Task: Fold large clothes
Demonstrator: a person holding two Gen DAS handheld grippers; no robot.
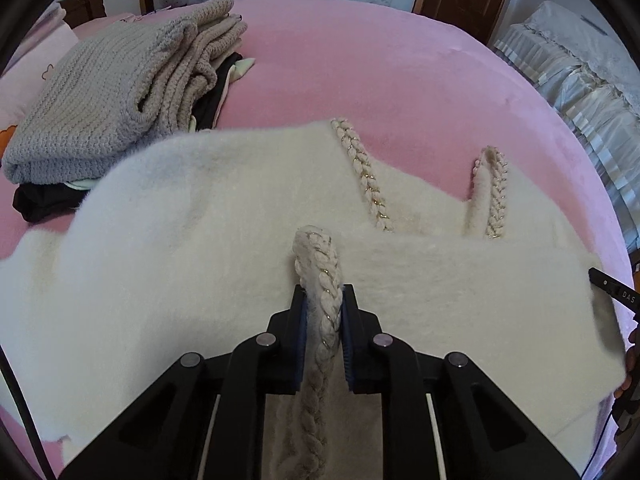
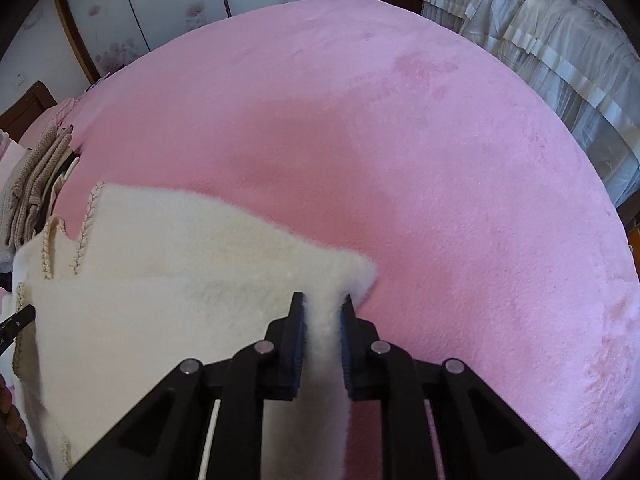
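A fluffy cream-white garment [image 1: 180, 240] with braided trim lies spread on the pink bed; it also shows in the right wrist view [image 2: 160, 280]. My left gripper [image 1: 323, 300] is shut on the garment's braided trim edge [image 1: 320, 264], with a folded layer lifted over the rest. My right gripper [image 2: 323, 308] is shut on a fluffy corner of the same garment [image 2: 356, 276], near its right edge. The right gripper's tip shows at the far right of the left wrist view [image 1: 612, 286].
A stack of folded knitwear [image 1: 112, 92], grey and beige over dark items, sits at the back left of the pink bed [image 1: 360, 60]. A second bed with pale ruffled covers [image 2: 540, 40] stands at the right. Wardrobe doors and a wooden door are behind.
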